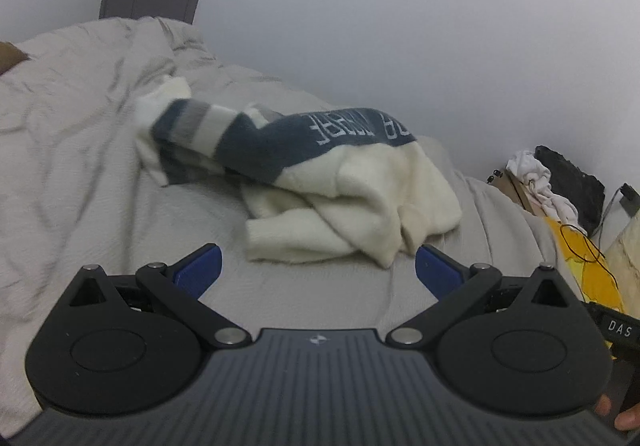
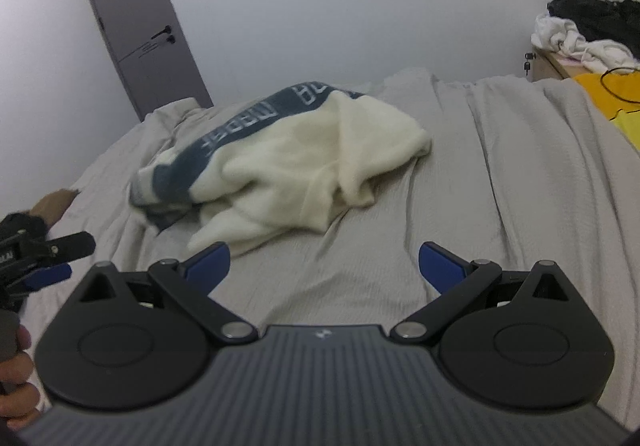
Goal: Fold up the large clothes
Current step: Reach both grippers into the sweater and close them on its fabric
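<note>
A cream sweater [image 1: 352,202] with a dark blue lettered band and striped sleeve lies crumpled on the grey bed [image 1: 80,174]. It also shows in the right wrist view [image 2: 296,162], in the middle of the bed [image 2: 500,174]. My left gripper [image 1: 318,268] is open and empty, hovering just short of the sweater's near edge. My right gripper [image 2: 324,262] is open and empty, a little short of the sweater's near hem. The left gripper also shows at the left edge of the right wrist view [image 2: 44,258].
A grey door [image 2: 140,34] stands behind the bed's far left corner. A wooden bedside unit [image 2: 556,62] with white clothes [image 2: 576,42] and a black item [image 2: 596,14] sits at the right. A yellow cloth [image 2: 616,98] with a black cord lies on the bed's right edge.
</note>
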